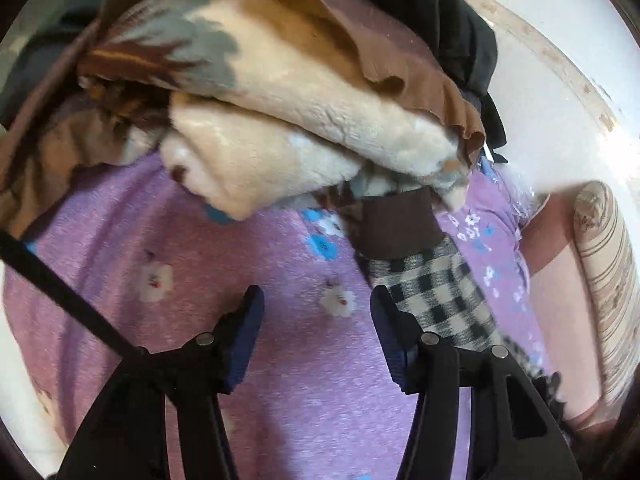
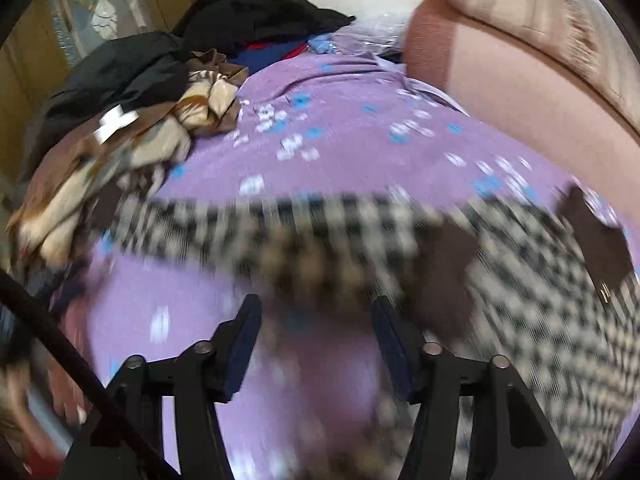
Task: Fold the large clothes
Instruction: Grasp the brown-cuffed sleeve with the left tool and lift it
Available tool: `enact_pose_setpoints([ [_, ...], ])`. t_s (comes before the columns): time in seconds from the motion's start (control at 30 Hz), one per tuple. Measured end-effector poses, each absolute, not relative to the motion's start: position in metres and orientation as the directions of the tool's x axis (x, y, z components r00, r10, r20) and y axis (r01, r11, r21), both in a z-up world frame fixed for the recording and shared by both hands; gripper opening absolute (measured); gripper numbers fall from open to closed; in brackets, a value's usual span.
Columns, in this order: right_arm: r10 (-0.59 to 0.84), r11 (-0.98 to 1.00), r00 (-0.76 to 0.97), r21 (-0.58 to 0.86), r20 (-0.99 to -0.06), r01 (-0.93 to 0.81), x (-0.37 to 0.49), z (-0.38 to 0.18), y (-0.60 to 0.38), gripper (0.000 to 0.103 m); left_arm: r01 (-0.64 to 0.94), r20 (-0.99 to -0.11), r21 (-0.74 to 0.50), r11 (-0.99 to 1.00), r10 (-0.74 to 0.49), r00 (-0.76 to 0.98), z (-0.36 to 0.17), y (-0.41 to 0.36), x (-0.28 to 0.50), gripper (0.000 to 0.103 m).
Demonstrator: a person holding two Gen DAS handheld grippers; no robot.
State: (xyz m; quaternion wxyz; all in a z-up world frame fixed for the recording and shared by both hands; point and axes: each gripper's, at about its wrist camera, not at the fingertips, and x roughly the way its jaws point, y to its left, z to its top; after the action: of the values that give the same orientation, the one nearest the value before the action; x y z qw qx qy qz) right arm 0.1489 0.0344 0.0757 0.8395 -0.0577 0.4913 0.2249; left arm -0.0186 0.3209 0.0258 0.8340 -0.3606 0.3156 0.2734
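A black-and-cream checked garment (image 2: 360, 240) with brown cuffs lies spread on a purple flowered bedsheet (image 2: 340, 128). In the right wrist view it is blurred and stretches across the frame just beyond my open, empty right gripper (image 2: 316, 320). In the left wrist view one checked sleeve (image 1: 436, 296) with a brown cuff (image 1: 396, 228) lies beside the right finger of my open left gripper (image 1: 316, 312), which hovers empty over the sheet (image 1: 200, 280).
A heap of cream and brown fleece blankets (image 1: 280, 120) and dark clothes (image 2: 248, 20) lies at the bed's far side. A pink sofa arm (image 2: 500, 80) with a striped cushion (image 1: 604, 264) stands on the right. A white wall (image 1: 540, 80) is behind.
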Motion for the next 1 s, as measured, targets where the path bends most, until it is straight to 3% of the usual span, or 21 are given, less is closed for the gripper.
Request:
enact_pose_setpoints([
  [0.07,0.284,0.906,0.404,0.105,-0.869,-0.411,0.177,0.065,0.059,0.049,-0.674,-0.732,-0.423,0.606,0.210,0.648,0.025,0.324,-0.021,0.054],
  [0.13,0.319,0.903,0.315,0.186,-0.894,-0.387,0.195,0.045,0.078,0.043,-0.665,-0.731,-0.436,0.607,0.191,0.655,0.027,0.337,-0.023,0.054],
  [0.23,0.371,0.875,0.235,0.254,-0.899,-0.412,0.188,0.030,0.105,0.043,-0.681,-0.713,-0.400,0.613,0.259,0.651,0.041,0.348,-0.032,0.054],
  [0.3,0.391,0.836,0.235,0.236,-0.890,-0.495,0.161,0.035,0.127,0.043,-0.688,-0.708,-0.390,0.612,0.278,0.649,0.045,0.356,-0.040,0.054],
  [0.47,0.452,0.615,0.008,0.304,-0.892,-0.728,0.070,0.035,0.175,0.046,-0.705,-0.720,-0.427,0.566,0.259,0.644,0.042,0.374,-0.054,0.055],
  [0.57,0.425,0.529,0.005,0.244,-0.905,-0.813,0.021,0.041,0.181,0.058,-0.693,-0.723,-0.469,0.547,0.213,0.657,0.038,0.380,-0.055,0.060],
  [0.67,0.402,0.519,0.030,0.200,-0.915,-0.831,-0.005,0.048,0.172,0.058,-0.654,-0.717,-0.517,0.552,0.138,0.683,0.031,0.376,-0.064,0.063],
  [0.73,0.379,0.522,0.092,0.131,-0.921,-0.843,-0.020,0.053,0.161,0.058,-0.615,-0.703,-0.554,0.562,0.081,0.707,0.029,0.366,-0.060,0.072],
  [0.9,0.352,0.592,0.190,0.061,-0.916,-0.803,-0.041,0.062,0.113,0.058,-0.511,-0.681,-0.617,0.598,-0.081,0.728,0.016,0.337,-0.033,0.079],
  [1.0,0.345,0.650,0.218,0.065,-0.913,-0.757,-0.044,0.066,0.081,0.058,-0.503,-0.695,-0.567,0.652,-0.052,0.717,0.019,0.318,-0.008,0.087],
])
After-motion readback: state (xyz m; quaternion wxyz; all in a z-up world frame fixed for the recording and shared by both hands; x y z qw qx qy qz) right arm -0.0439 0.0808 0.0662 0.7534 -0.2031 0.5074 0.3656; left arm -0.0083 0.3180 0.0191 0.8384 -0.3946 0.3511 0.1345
